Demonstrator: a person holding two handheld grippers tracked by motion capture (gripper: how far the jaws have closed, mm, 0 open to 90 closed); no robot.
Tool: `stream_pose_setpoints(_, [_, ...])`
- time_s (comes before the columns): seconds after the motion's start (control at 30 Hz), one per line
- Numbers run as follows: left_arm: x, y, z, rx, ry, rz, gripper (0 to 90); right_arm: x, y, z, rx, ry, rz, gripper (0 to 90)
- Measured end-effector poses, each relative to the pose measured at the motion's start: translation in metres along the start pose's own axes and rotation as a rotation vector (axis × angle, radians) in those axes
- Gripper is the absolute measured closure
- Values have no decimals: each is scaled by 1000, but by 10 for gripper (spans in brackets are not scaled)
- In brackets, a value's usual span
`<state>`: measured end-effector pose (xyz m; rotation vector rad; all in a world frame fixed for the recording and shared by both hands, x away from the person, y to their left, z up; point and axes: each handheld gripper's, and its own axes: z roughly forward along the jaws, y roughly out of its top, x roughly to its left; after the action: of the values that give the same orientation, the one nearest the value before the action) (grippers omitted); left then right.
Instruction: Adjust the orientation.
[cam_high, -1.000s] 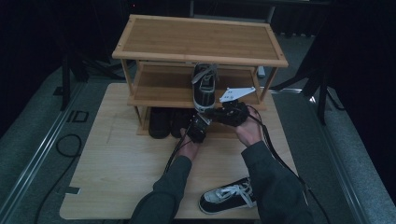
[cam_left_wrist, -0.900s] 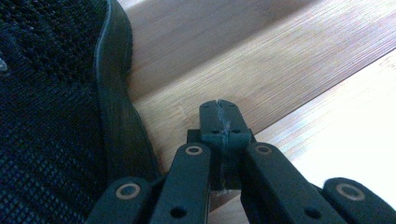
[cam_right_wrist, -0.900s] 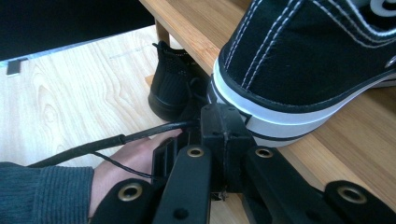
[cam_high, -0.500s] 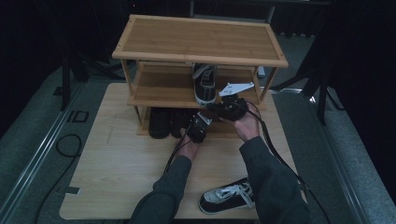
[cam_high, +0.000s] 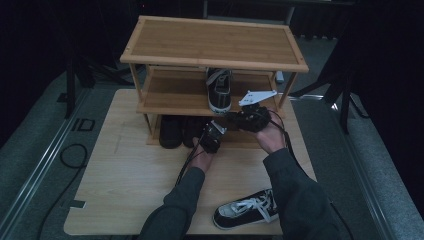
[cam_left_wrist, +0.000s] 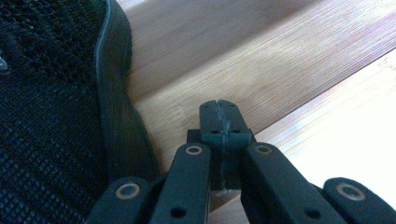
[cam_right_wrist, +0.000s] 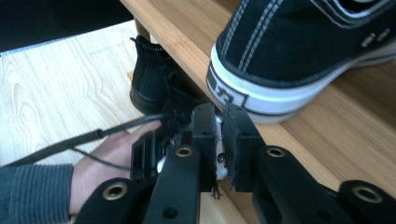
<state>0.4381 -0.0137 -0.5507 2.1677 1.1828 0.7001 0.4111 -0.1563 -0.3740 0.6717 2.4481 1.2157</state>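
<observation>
A black-and-white sneaker (cam_high: 219, 90) (cam_right_wrist: 289, 51) lies on the middle shelf of the bamboo shoe rack (cam_high: 170, 97), heel toward me. My right gripper (cam_high: 247, 119) (cam_right_wrist: 219, 122) sits just in front of that heel. Its jaws have just been opening; they stand a narrow gap apart with nothing between them. My left gripper (cam_high: 210, 137) (cam_left_wrist: 219, 109) is shut and empty, low at the rack's bottom shelf beside a black mesh shoe (cam_left_wrist: 51, 93) (cam_high: 192, 130). In the right gripper view the left hand (cam_right_wrist: 107, 158) shows below the shelf edge.
A second black shoe (cam_high: 170, 131) stands on the bottom shelf at the left. Another black-and-white sneaker (cam_high: 245, 215) lies on the wooden board (cam_high: 125, 180) near its front edge. The rack's top shelf (cam_high: 210, 42) is bare. Cables trail along my forearms.
The sneaker was tilted at the shelf's front a second ago; now it lies flat on the middle shelf. The right gripper has stayed by its heel. The left hand has not moved.
</observation>
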Motion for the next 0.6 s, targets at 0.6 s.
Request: stream_pose_setpoints(0.6, [0, -2, 0, -9, -2, -9, 900, 1, -31, -23, 70, 1, 15, 736])
